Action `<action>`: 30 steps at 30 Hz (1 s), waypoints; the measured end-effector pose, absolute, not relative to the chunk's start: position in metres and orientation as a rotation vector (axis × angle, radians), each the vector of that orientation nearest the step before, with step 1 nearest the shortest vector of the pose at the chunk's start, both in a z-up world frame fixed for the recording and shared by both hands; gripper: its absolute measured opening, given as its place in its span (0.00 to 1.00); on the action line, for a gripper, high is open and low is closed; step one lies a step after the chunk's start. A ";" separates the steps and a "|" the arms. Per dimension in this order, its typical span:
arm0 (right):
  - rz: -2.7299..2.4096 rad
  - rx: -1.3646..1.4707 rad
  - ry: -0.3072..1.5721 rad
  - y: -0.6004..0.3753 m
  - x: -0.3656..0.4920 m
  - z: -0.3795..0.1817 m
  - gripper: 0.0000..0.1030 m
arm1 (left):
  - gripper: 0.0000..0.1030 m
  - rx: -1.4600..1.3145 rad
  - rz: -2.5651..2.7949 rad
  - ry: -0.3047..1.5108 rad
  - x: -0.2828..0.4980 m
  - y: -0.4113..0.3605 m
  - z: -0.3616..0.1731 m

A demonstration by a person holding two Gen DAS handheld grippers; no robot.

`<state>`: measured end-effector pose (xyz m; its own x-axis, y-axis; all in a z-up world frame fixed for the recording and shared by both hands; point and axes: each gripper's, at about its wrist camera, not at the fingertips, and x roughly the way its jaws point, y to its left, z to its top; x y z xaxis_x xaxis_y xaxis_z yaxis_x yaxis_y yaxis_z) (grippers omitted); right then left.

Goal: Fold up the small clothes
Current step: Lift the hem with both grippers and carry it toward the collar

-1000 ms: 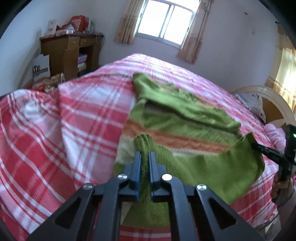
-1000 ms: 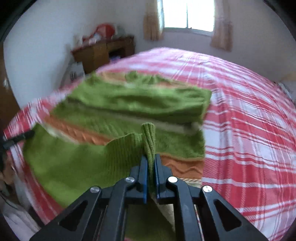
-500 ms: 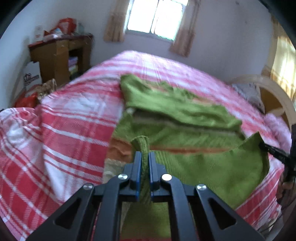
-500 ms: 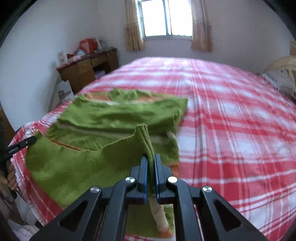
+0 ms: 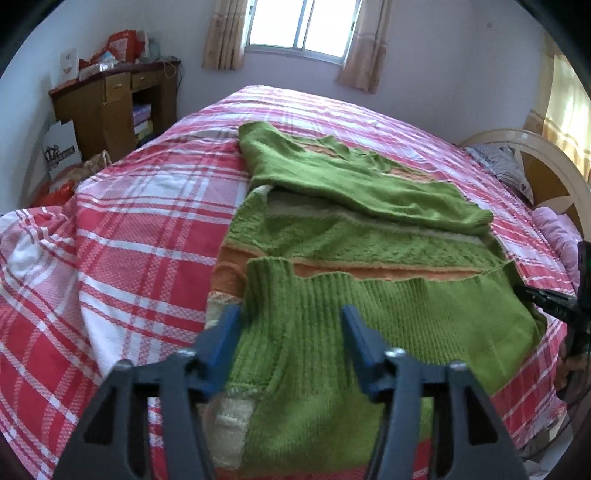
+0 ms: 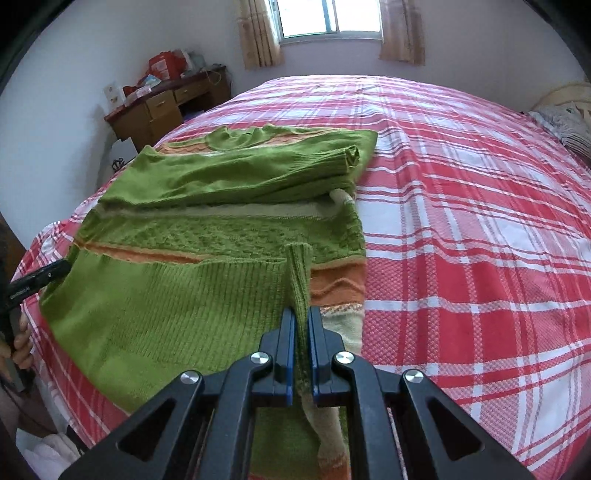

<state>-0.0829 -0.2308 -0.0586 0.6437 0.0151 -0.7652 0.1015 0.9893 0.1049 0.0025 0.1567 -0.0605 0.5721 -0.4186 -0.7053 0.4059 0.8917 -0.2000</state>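
A green knitted sweater [image 5: 354, 229] with orange and cream stripes lies on the red plaid bed, sleeves folded across its chest. Its ribbed hem [image 5: 388, 314] is turned up over the body. My left gripper [image 5: 291, 314] is open, its blue fingers either side of the hem's left corner. My right gripper [image 6: 302, 321] is shut on the hem's right corner [image 6: 298, 269], pinching a ridge of green rib. The sweater also shows in the right wrist view [image 6: 229, 206]. The left gripper appears there at the far left [image 6: 37, 282]; the right one appears at the left view's right edge [image 5: 550, 299].
The red and white plaid bedspread [image 6: 461, 221] covers the whole bed. A wooden desk [image 5: 110, 103] with clutter stands by the far left wall. A cream headboard [image 5: 535, 162] and pillows are at the right. A window [image 6: 328, 18] is behind.
My left gripper has opened and let go of the hem's left corner. The hem has been carried forward and lowered over the sweater's body. The right gripper stays shut.
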 end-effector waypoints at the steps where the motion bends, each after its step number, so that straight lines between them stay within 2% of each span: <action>1: -0.050 0.146 0.872 -0.232 -0.082 -0.059 0.06 | 0.59 -0.018 -0.482 0.836 0.003 0.157 -0.062; 5: -0.046 0.157 0.872 -0.233 -0.082 -0.059 0.06 | 0.59 -0.039 -0.475 0.852 0.005 0.160 -0.067; 8: -0.046 0.156 0.873 -0.233 -0.082 -0.059 0.06 | 0.52 -0.019 -0.470 0.847 0.004 0.157 -0.068; 10: -0.045 0.152 0.877 -0.233 -0.082 -0.059 0.06 | 0.24 0.002 -0.464 0.849 0.003 0.155 -0.069; 12: -0.043 0.152 0.877 -0.233 -0.081 -0.060 0.06 | 0.13 -0.018 -0.469 0.857 0.004 0.156 -0.069; 19: -0.007 0.188 0.890 -0.236 -0.073 -0.055 0.08 | 0.11 -0.041 -0.465 0.867 0.005 0.155 -0.069; 20: 0.008 0.216 0.889 -0.238 -0.070 -0.056 0.11 | 0.11 -0.059 -0.469 0.874 0.006 0.156 -0.069; 22: 0.029 0.245 0.895 -0.239 -0.064 -0.059 0.28 | 0.12 -0.085 -0.475 0.885 0.008 0.159 -0.070; 24: 0.044 0.236 0.885 -0.235 -0.059 -0.061 0.33 | 0.14 -0.083 -0.477 0.890 0.009 0.160 -0.070; 27: 0.031 0.170 0.881 -0.225 -0.057 -0.062 0.33 | 0.16 -0.055 -0.472 0.885 0.007 0.157 -0.069; 28: 0.018 0.140 0.885 -0.221 -0.057 -0.061 0.29 | 0.16 -0.051 -0.470 0.881 0.007 0.157 -0.069; 29: 0.011 0.121 0.890 -0.219 -0.058 -0.060 0.21 | 0.14 -0.051 -0.470 0.874 0.006 0.156 -0.069; 30: 0.012 0.102 0.894 -0.216 -0.059 -0.059 0.09 | 0.11 -0.053 -0.472 0.868 0.004 0.156 -0.069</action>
<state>-0.0586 -0.2158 -0.0590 0.6264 0.0531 -0.7777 0.0319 0.9951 0.0937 0.0045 0.1559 -0.0689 0.5504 -0.4193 -0.7220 0.3772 0.8963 -0.2330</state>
